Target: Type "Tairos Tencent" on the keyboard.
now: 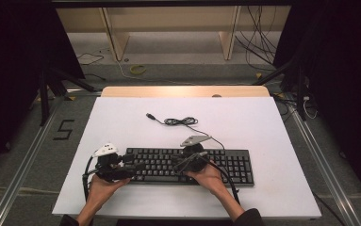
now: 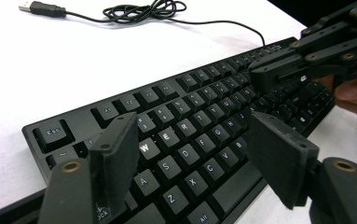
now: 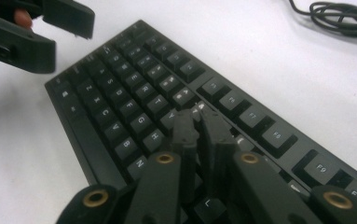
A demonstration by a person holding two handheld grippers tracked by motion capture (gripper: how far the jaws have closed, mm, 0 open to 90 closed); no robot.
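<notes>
Your left gripper (image 2: 195, 154) has its jaws spread wide apart over the left end of the black keyboard (image 1: 225, 165), with nothing clamped: in the left gripper view the W, E, S, D, X and C keys lie in the open gap between the two fingers (image 2: 115, 154), and the Esc key (image 2: 52, 133) sits just beyond the outer finger, toward the keyboard's corner. Your right gripper (image 3: 199, 128) has its jaws drawn together, a thin slit left between the fingertips (image 3: 185, 130) and no key or other thing caught in it; in the right gripper view the tips sit low over the middle rows, near the H key and just short of the function row, though you cannot tell whether they actually touch a key. The keyboard lies flat on the white table (image 1: 121, 127), long side toward you, both grippers above its left half (left gripper (image 1: 128, 165), right gripper (image 1: 180, 162) in the high view). Its cable (image 1: 180, 121) runs off the far edge, beyond both sets of fingers, to a small coil with the USB plug (image 2: 41, 8) lying loose on the table, well apart from the grippers.
</notes>
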